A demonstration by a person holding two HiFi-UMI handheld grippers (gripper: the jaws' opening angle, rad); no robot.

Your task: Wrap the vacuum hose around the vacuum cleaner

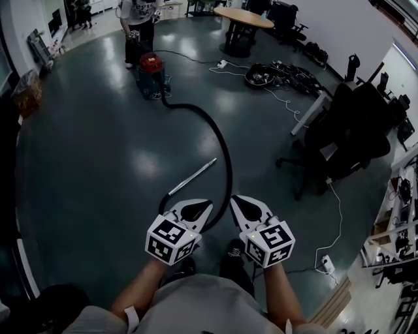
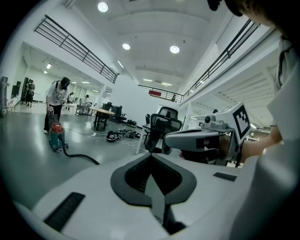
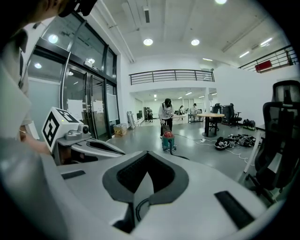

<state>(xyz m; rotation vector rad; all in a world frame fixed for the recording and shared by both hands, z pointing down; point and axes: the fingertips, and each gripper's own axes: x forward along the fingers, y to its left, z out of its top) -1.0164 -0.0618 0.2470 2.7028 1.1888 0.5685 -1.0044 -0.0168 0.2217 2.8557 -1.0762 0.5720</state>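
The glossy grey floor (image 1: 98, 163) carries the red-topped vacuum cleaner (image 1: 150, 68) at 11 o'clock. Its black hose (image 1: 225, 153) curves toward both grippers. Only the head view shows the thin metal wand (image 1: 192, 175). Left gripper (image 2: 151, 154) and right gripper (image 3: 147, 153): both jaws clenched, grasping nothing.

Smooth, glossy sheen across the dark grey-green floor (image 1: 98, 150), mirroring the ceiling lamps. Matt black flexible plastic or rubber on the long curved vacuum hose (image 1: 228, 164). Bright polished metal on the straight silver wand tube (image 1: 192, 177). Hard, slightly shiny plastic, red over teal, on the small canister vacuum cleaner (image 1: 150, 70). Matt white moulded plastic on the left gripper (image 1: 208, 205) and right gripper (image 1: 235, 199), with dull dark grey lining round the jaws. Smooth light wood on the round table top (image 1: 243, 17).
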